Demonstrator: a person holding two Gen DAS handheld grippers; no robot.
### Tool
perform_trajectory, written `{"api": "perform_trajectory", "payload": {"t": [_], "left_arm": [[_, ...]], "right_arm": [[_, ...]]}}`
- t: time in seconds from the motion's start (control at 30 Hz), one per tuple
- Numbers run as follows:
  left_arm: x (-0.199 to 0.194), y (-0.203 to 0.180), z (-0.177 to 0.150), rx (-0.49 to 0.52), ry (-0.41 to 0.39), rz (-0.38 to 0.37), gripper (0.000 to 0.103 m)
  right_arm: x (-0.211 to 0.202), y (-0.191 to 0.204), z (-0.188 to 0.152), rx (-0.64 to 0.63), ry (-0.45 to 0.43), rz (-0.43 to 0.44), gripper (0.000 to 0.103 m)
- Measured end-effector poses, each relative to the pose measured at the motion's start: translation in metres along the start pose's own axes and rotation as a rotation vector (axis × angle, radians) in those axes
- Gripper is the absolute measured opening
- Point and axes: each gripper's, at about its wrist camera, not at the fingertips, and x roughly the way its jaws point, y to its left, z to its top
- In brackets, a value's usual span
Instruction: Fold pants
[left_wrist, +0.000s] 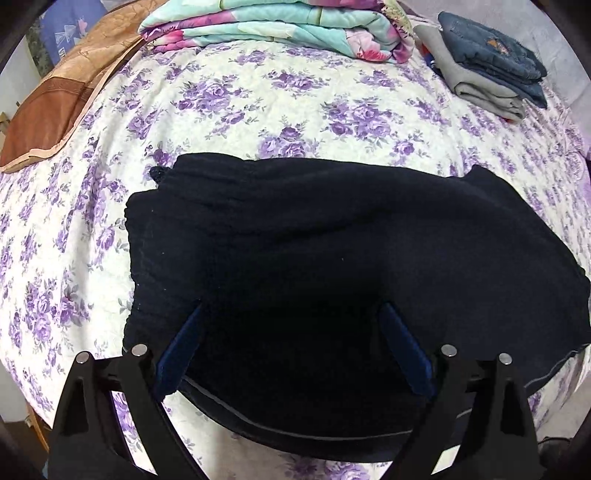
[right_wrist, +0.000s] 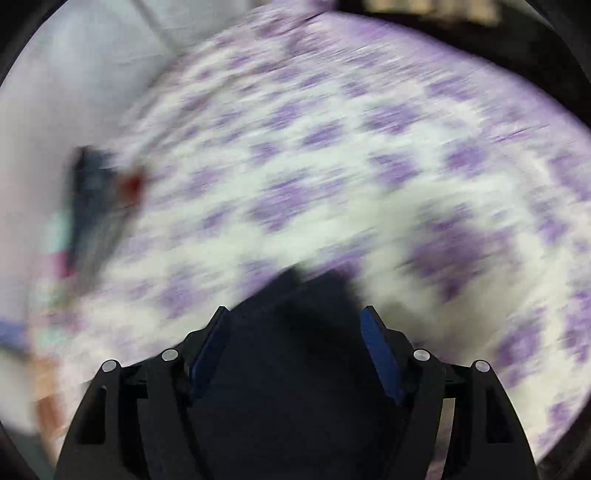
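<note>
The dark pants (left_wrist: 332, 240) lie part-folded near the bed's (left_wrist: 258, 110) front edge. Both grippers — left gripper (left_wrist: 291, 347), right gripper (right_wrist: 293, 350) — hover over them wide open, gripping nothing. A fold looks just finished; next calls for pinching an end and doubling it over.

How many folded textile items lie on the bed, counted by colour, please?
Black pants: 1
Floral turquoise and pink quilt: 1
Blue denim garment: 1
Grey garment: 1
Brown and tan cover: 1
Total: 5
</note>
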Motion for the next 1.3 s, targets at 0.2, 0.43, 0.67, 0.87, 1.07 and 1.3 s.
{"api": "perform_trajectory", "payload": {"t": [0.2,0.43,0.67,0.87,1.07,1.3], "left_arm": [[0.002,-0.007,-0.001,0.023,0.000,0.044,0.091],[0.001,0.001,0.000,-0.012,-0.002,0.005,0.091],[-0.004,0.002,-0.006,-0.015,-0.002,-0.009,0.091],[-0.009,0.004,-0.014,-0.041,0.002,-0.015,0.093],[-0.003,-0.013,-0.021,0.035,-0.004,0.065,0.098],[-0.005,-0.016,-0.021,0.003,0.009,0.076,0.098]], "right_arm": [[0.056,0.045,-0.049,-0.125,0.325,0.172,0.075],[0.054,0.097,-0.093,-0.513,0.247,-0.092,0.074],[0.012,0.048,-0.057,-0.437,0.130,-0.212,0.080],[-0.048,-0.024,-0.061,-0.118,-0.014,-0.217,0.086],[-0.027,-0.051,-0.091,0.014,0.051,-0.115,0.085],[0.006,-0.028,-0.085,0.033,0.021,-0.028,0.092]]}}
